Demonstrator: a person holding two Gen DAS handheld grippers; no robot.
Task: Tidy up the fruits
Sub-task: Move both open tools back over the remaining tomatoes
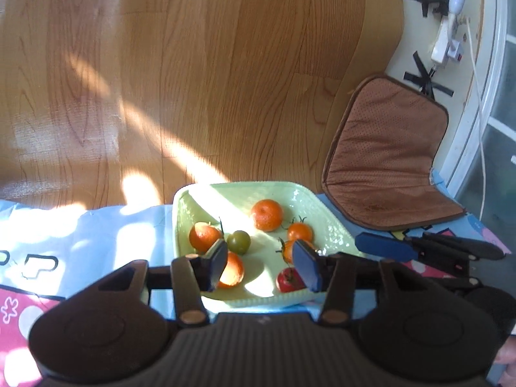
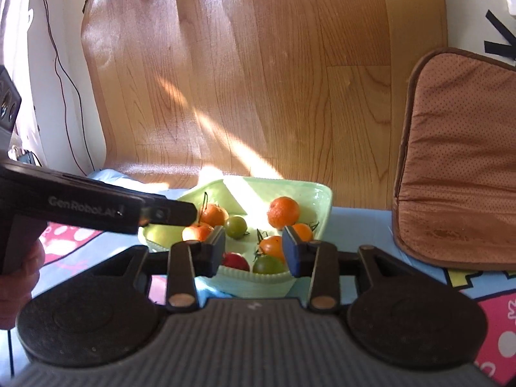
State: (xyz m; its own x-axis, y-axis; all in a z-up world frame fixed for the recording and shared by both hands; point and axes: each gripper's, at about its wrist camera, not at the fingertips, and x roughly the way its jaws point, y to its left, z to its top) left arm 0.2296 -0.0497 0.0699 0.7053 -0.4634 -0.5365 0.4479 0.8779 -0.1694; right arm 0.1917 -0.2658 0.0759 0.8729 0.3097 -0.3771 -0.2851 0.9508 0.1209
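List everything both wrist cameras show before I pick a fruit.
Pale green square dish: one, green, on the mat.
Round orange tangerines: three, orange, in the dish.
Small orange stemmed tomatoes: two, orange, in the dish.
Green tomatoes: two, green, in the dish.
Red tomato: one, red, by the dish's near rim.
Brown perforated cushion: one, brown, right of the dish.
Blue-and-pink patterned mat: one, under the dish.
White power strip: one, white, far right.
Left gripper: black, open, empty.
Right gripper: black, open, empty.
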